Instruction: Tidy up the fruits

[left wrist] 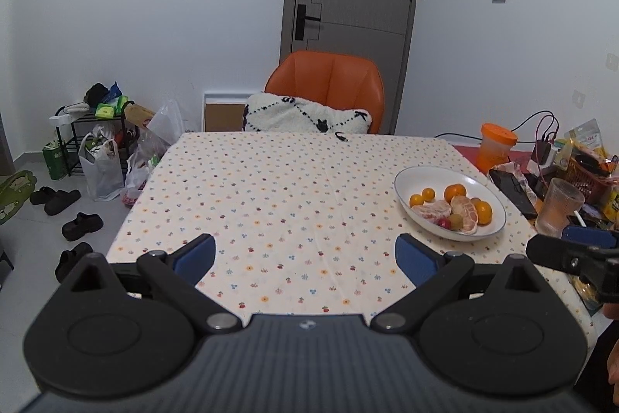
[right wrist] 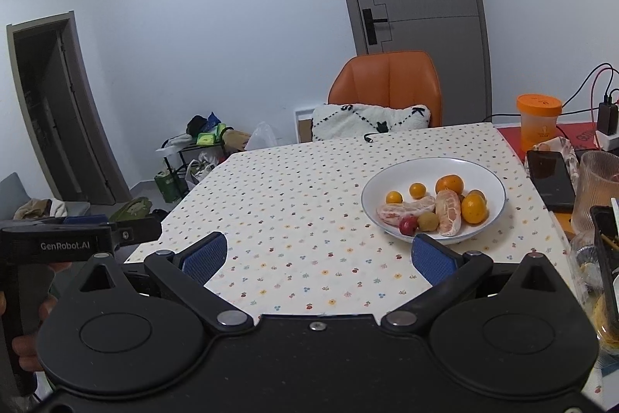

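A white bowl (left wrist: 485, 189) (right wrist: 402, 175) sits on the right side of the table with the flowered cloth (left wrist: 278, 188) (right wrist: 301, 196). In it lie small oranges (left wrist: 455, 191) (right wrist: 474, 208), two peeled citrus pieces (left wrist: 466, 211) (right wrist: 448, 212), a red fruit (right wrist: 408, 225) and a greenish-brown one (right wrist: 428, 220). My left gripper (left wrist: 305, 254) is open above the near table edge, left of the bowl, nothing between its blue pads. My right gripper (right wrist: 319, 256) is open too, just short of the bowl's near rim. Each gripper's side shows at the other view's edge.
An orange chair (left wrist: 329, 84) with a white cushion (left wrist: 305, 115) stands at the far edge. Right of the bowl are an orange cup (right wrist: 537, 120), a black phone (right wrist: 549, 179), a ribbed glass (right wrist: 595, 188), a charger and cables. Bags, a rack and shoes (left wrist: 81, 225) lie on the floor, left.
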`<action>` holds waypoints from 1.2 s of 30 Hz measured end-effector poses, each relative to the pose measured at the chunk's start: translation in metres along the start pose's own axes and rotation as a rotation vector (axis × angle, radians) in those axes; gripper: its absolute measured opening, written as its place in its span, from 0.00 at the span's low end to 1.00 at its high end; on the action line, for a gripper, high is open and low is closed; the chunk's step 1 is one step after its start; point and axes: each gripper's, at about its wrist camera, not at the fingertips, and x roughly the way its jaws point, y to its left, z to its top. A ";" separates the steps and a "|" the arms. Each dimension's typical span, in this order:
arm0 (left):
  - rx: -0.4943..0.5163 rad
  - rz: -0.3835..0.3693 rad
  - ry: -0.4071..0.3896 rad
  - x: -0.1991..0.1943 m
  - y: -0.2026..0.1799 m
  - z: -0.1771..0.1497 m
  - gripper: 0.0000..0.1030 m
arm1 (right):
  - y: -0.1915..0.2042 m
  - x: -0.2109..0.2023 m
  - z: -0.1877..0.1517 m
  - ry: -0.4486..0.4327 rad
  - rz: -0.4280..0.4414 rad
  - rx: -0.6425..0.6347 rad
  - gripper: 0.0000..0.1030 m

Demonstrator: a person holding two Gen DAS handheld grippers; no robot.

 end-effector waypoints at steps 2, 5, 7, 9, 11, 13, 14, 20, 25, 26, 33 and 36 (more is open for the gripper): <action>0.008 -0.002 -0.003 -0.002 -0.001 0.000 0.96 | 0.001 -0.001 0.000 -0.001 0.001 -0.005 1.00; 0.013 -0.006 -0.002 -0.002 -0.002 0.001 0.96 | 0.002 -0.002 0.000 0.001 0.001 -0.008 1.00; 0.014 -0.011 -0.001 -0.002 -0.002 0.001 0.96 | 0.003 -0.001 0.001 0.005 0.004 -0.011 1.00; 0.014 -0.005 0.002 -0.002 -0.001 0.001 0.96 | 0.004 0.000 0.000 0.009 0.007 -0.015 1.00; 0.006 -0.001 0.005 -0.001 0.001 0.001 0.96 | 0.005 0.001 0.000 0.014 0.010 -0.018 1.00; 0.001 -0.003 0.005 -0.001 0.002 0.001 0.96 | 0.005 0.001 0.000 0.014 0.012 -0.018 1.00; 0.001 -0.002 0.005 -0.001 0.003 0.001 0.96 | 0.005 0.001 0.000 0.014 0.012 -0.018 1.00; 0.004 -0.001 0.007 0.000 0.002 0.001 0.96 | 0.004 0.002 -0.001 0.021 0.007 -0.011 1.00; 0.003 -0.001 0.009 0.000 0.002 0.001 0.96 | 0.004 0.001 -0.001 0.020 0.004 -0.012 1.00; 0.003 -0.003 0.010 0.000 0.001 0.001 0.96 | 0.004 0.001 -0.001 0.019 0.005 -0.012 1.00; 0.004 -0.006 0.010 -0.001 0.001 0.001 0.96 | 0.003 0.002 -0.001 0.019 0.003 -0.010 1.00; 0.005 -0.006 0.009 -0.001 0.002 0.001 0.96 | 0.003 0.002 -0.001 0.019 0.003 -0.010 1.00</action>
